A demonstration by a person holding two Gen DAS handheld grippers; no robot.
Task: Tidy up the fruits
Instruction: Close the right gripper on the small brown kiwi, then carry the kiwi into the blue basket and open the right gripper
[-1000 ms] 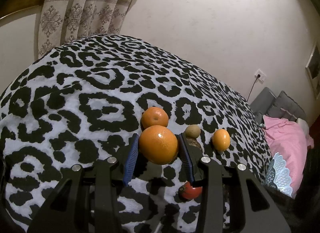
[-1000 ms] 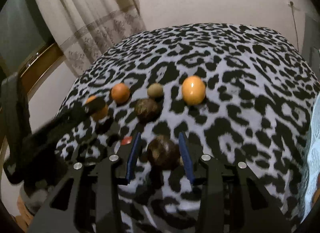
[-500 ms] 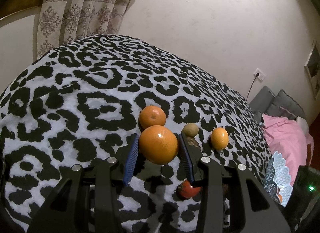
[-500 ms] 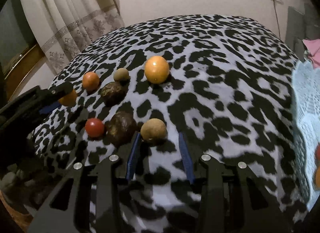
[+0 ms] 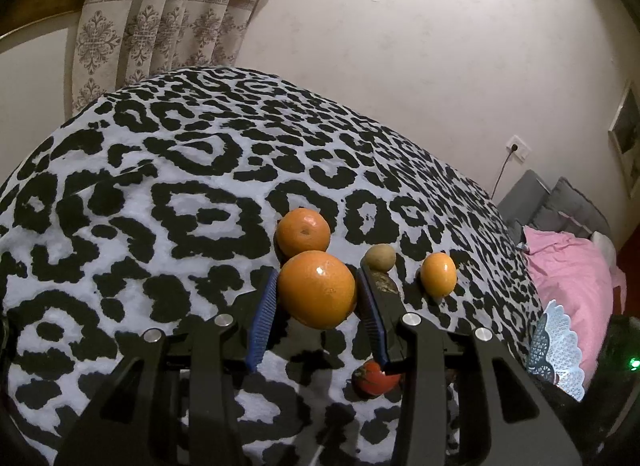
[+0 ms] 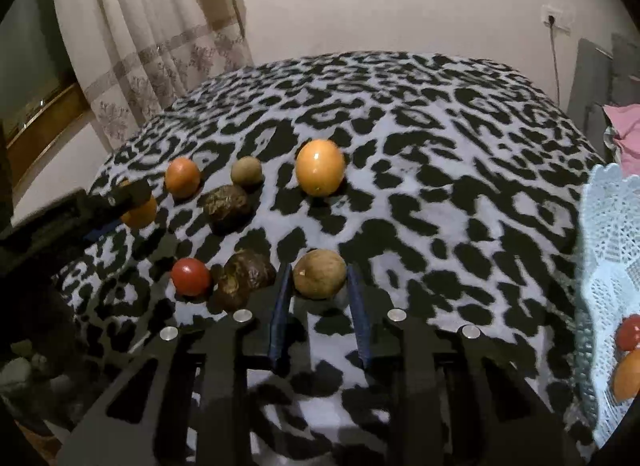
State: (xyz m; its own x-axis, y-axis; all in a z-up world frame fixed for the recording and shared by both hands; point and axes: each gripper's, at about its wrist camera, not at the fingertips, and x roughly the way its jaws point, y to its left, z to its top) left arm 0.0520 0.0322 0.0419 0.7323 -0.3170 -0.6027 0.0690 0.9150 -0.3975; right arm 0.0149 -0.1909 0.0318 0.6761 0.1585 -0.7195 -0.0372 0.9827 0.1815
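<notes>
Right gripper (image 6: 318,294) pinched tight on a tan round fruit (image 6: 319,274) low on the leopard-print blanket (image 6: 440,193). Left gripper (image 5: 316,290) clamps a big orange (image 5: 317,288); a smaller orange (image 5: 303,230) sits just behind. Lace basket (image 6: 612,234) at right.

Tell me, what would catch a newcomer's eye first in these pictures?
The black-and-white leopard-print cover, spread wide with small fruit scattered across it. Close up, the left gripper holds a large orange between blue fingers, while the right gripper clasps a tan round fruit.
</notes>
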